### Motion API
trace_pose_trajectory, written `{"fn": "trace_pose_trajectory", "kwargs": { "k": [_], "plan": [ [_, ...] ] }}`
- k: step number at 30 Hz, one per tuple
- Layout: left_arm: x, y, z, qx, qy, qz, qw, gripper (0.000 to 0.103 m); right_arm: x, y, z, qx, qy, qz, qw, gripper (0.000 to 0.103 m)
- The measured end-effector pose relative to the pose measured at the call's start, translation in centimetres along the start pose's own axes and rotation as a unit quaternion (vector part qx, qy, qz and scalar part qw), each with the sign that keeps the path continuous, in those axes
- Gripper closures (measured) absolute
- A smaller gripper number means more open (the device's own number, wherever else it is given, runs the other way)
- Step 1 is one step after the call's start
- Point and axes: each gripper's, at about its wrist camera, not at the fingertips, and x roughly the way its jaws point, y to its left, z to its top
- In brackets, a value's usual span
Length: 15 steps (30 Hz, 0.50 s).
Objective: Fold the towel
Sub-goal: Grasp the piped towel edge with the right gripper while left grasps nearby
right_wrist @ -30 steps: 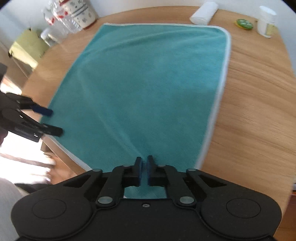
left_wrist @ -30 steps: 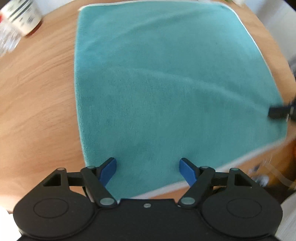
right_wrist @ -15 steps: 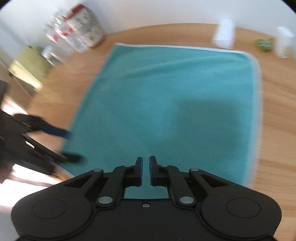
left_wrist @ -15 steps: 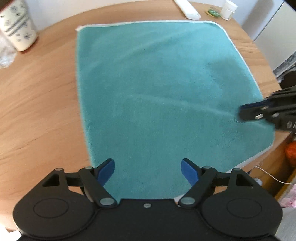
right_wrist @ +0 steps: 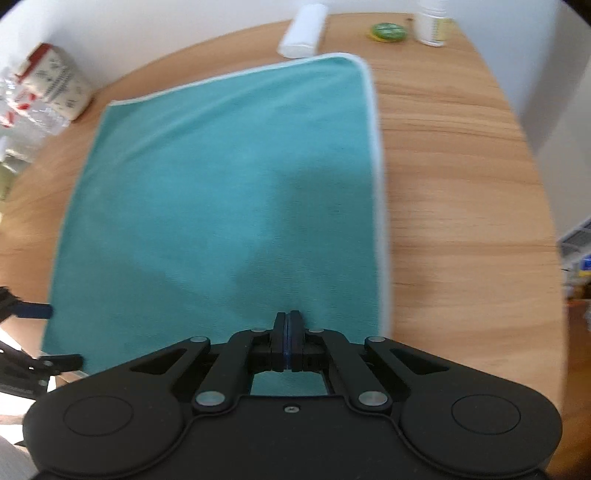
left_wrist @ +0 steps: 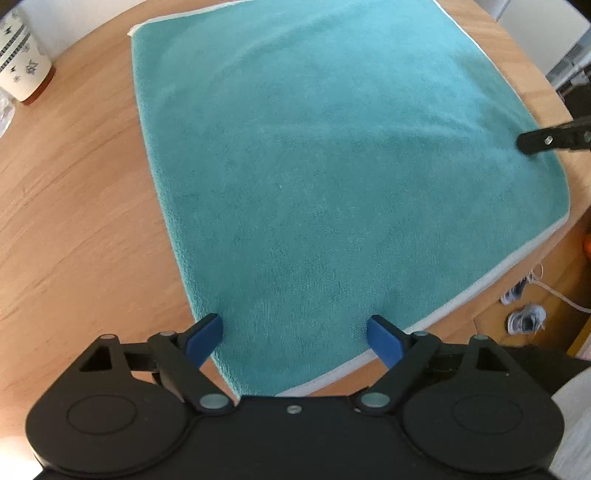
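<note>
The left gripper (left_wrist: pixel 293 334) is held wide apart over the near corner of the teal towel (left_wrist: pixel 332 166), nothing between its blue pads (left_wrist: pixel 205 338). The right gripper (right_wrist: pixel 288 341) is pressed closed above the near edge; whether cloth is pinched cannot be told. The towel is spread flat on the round wooden table (right_wrist: pixel 461 184). Farther off, a patterned cup (left_wrist: pixel 20 64), a white roll (right_wrist: pixel 303 35) and a green lid (right_wrist: pixel 388 31) are seen.
</note>
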Motion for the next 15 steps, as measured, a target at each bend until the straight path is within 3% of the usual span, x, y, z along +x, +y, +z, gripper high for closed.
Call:
{"fn": "trace_pose_trajectory", "kwargs": {
  "k": [2, 5, 7, 8, 12, 15],
  "plan": [
    [0.0, 0.3, 0.2, -0.005, 0.000, -0.007, 1.0000, 0.014, 0.4, 3.0, 1.4, -0.019, -0.023, 0.053, 0.998, 0.095],
    [0.0, 0.6, 0.6, -0.009, 0.003, -0.011, 0.9999, 0.013, 3.0, 7.8, 2.5, -0.052, -0.024, 0.103, 0.993, 0.095],
    [0.1, 0.7, 0.9, -0.005, 0.007, -0.012, 0.9999, 0.013, 4.3, 8.9, 2.5, -0.060, -0.009, 0.097, 0.993, 0.095],
    [0.0, 0.8, 1.0, -0.005, 0.009, -0.014, 0.9999, 0.014, 4.3, 8.4, 2.1, -0.061, -0.003, 0.085, 0.995, 0.100],
    [0.0, 1.3, 1.4, -0.005, 0.012, -0.022, 0.9997, 0.013, 3.2, 5.6, 0.5, -0.030, 0.002, 0.075, 0.997, 0.101],
    [0.2, 1.7, 1.9, -0.004, 0.012, -0.024, 0.9996, 0.013, 1.0, 0.7, -1.3, 0.011, 0.008, 0.043, 0.999, 0.101]
  ]
}}
